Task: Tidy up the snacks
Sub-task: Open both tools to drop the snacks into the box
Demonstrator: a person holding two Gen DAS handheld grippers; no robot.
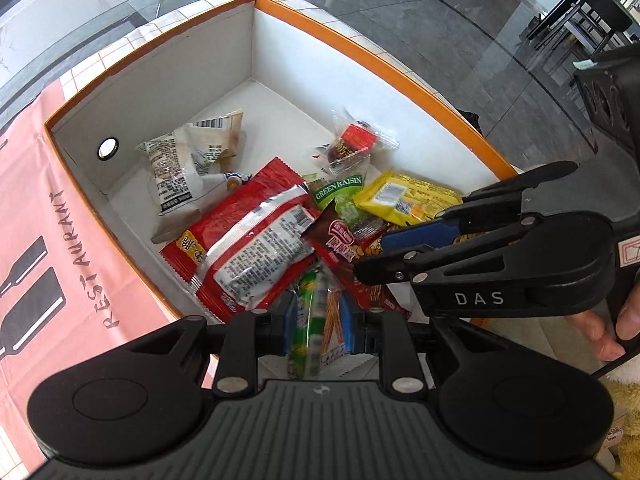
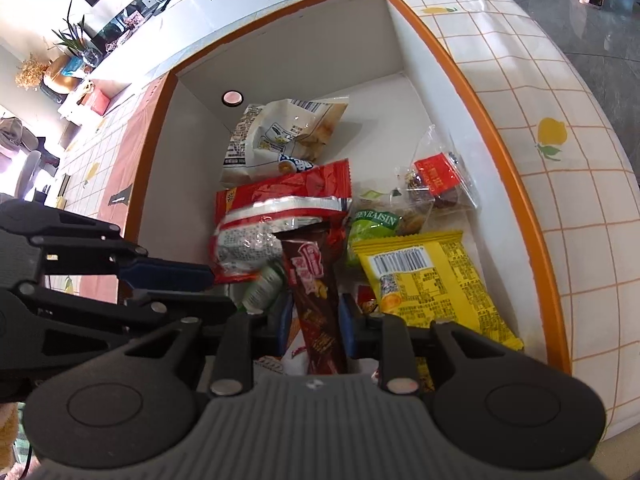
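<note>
An orange-rimmed white box (image 1: pixel 360 48) (image 2: pixel 500 152) holds several snack packets. My left gripper (image 1: pixel 318 330) is shut on a green stick-snack packet (image 1: pixel 310 332) over the box's near edge. My right gripper (image 2: pixel 314 322) is shut on a brown wafer bar packet (image 2: pixel 316 300), also over the near part of the box. In the box lie a large red packet (image 1: pixel 244 240) (image 2: pixel 280 208), a yellow packet (image 1: pixel 404 198) (image 2: pixel 428 280), a green raisin packet (image 1: pixel 340 192) (image 2: pixel 372 224), a white packet (image 1: pixel 188 164) (image 2: pixel 280 132) and a clear candy bag (image 1: pixel 352 144) (image 2: pixel 436 180).
The box stands on a table with a pink cloth (image 1: pixel 48 240) on the left and a white checked cloth (image 2: pixel 560 160) on the right. The right gripper's body (image 1: pixel 500 256) reaches in beside the left one. Grey floor and chairs (image 1: pixel 580 20) lie beyond.
</note>
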